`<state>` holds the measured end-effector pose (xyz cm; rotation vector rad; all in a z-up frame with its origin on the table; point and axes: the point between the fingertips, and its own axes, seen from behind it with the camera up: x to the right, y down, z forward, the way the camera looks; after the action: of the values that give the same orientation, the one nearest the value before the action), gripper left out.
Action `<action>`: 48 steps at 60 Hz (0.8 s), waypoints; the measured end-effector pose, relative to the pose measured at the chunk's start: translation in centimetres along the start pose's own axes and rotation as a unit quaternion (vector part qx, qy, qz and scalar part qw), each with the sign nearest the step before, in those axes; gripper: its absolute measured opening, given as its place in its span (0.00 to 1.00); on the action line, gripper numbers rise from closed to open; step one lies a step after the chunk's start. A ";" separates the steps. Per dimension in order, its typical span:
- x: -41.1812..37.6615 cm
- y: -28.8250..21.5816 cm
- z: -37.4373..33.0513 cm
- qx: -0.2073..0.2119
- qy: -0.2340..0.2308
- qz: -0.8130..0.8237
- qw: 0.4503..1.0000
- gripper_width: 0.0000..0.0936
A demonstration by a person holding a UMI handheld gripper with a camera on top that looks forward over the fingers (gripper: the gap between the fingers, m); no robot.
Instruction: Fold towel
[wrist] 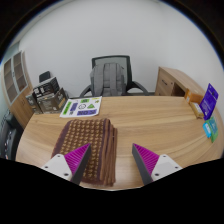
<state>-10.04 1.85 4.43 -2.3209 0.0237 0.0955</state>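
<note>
A brown waffle-textured towel [88, 145] lies folded on the wooden table [150, 125], its stacked edges showing along its right side. My gripper [112, 160] hovers above the table's near edge with its fingers apart and nothing between them. The left fingertip [78, 156] overlaps the towel's near part; the right fingertip [148, 156] is over bare wood to the right of the towel.
A grey office chair [108, 78] stands behind the table. A green-and-white sheet [81, 106] lies beyond the towel. A rack of black items [45, 96] is at far left. A purple box [208, 100] and a teal object [210, 128] sit at right.
</note>
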 end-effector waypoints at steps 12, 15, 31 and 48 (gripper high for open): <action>0.3 -1.6 -6.5 0.013 -0.028 -0.056 0.998 0.92; -0.3 -1.6 -8.4 0.016 -0.039 -0.067 0.997 0.92; -1.7 -1.7 -19.6 0.052 -0.049 -0.071 0.995 0.92; -1.5 0.8 -30.7 0.096 0.010 -0.039 0.995 0.92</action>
<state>-9.71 -21.17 24.81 -2.1279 -0.0470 0.0294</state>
